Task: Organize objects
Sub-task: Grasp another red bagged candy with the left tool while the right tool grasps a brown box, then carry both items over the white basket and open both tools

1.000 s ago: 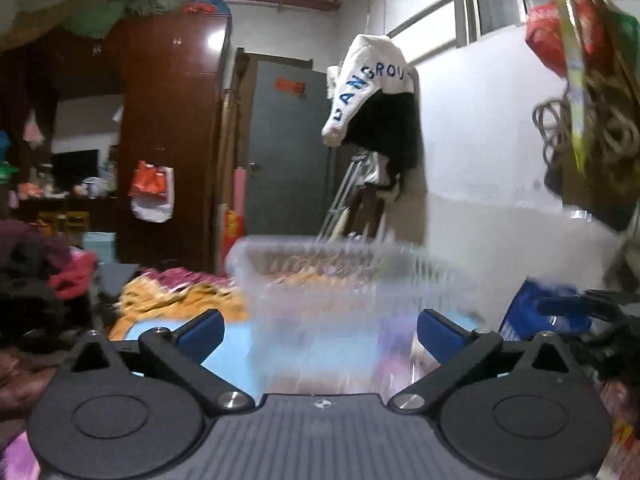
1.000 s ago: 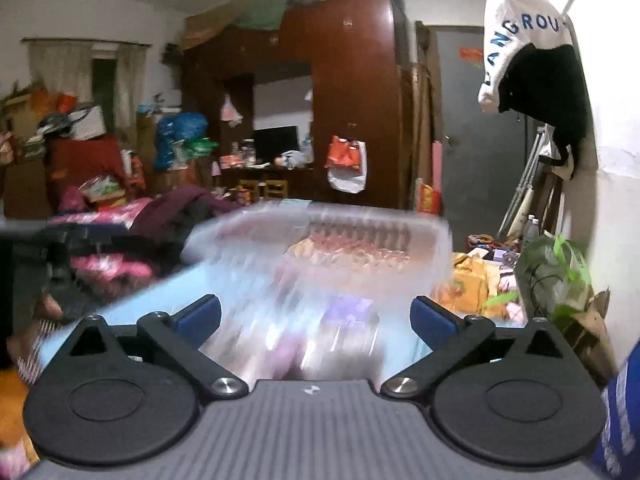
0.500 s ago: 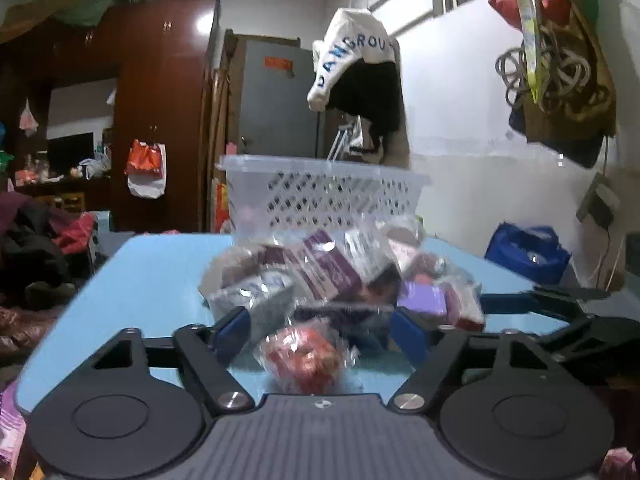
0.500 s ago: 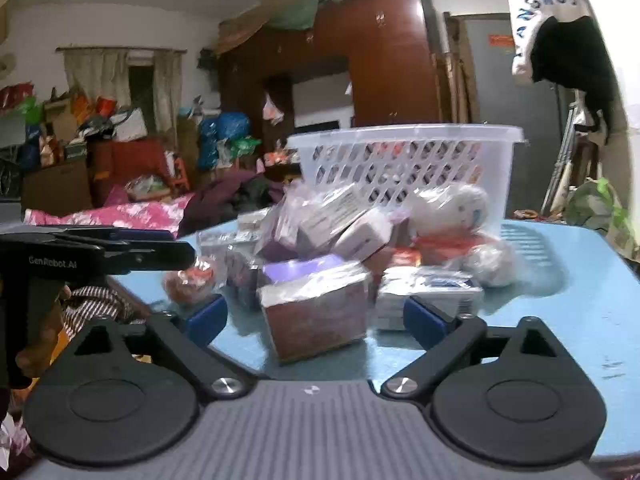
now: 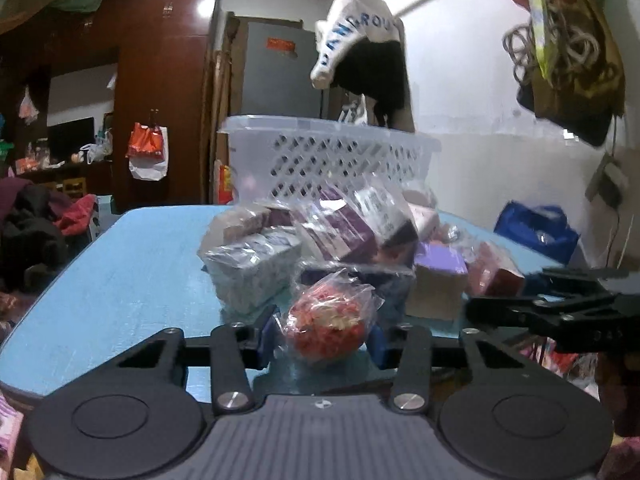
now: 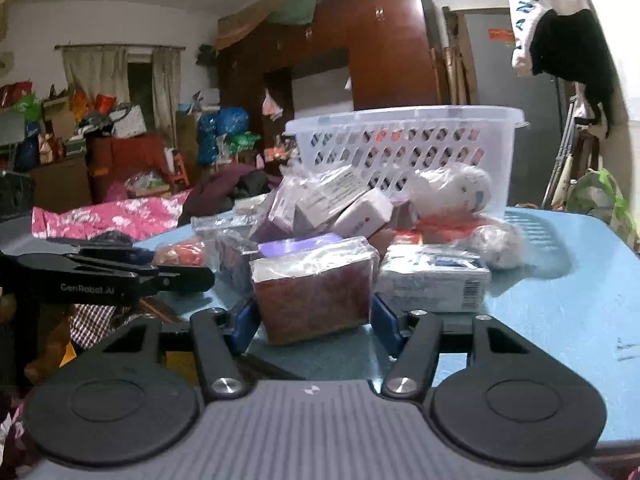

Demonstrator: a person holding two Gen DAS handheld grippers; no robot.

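I'm closing both grippers at the pile's near edge, in front of the white basket point(image 5: 328, 152). L gripper point(image 5: 322, 340): red-white bagged ball point(image 5: 328, 324) sitting dead centre btwn pads, about touching. R gripper point(image 6: 312, 320): brown wrapped block point(image 6: 314, 296) btwn pads, long axis crosswise, gaps remaining.

1. Big brown wardrobe point(image 6: 384, 40) at 12 o'clock.
2. White and black jacket point(image 5: 360, 48) hanging at 1 o'clock.
3. Pink blanket point(image 6: 108, 216) at 9 o'clock.
4. Blue bag point(image 5: 536, 228) at 3 o'clock.
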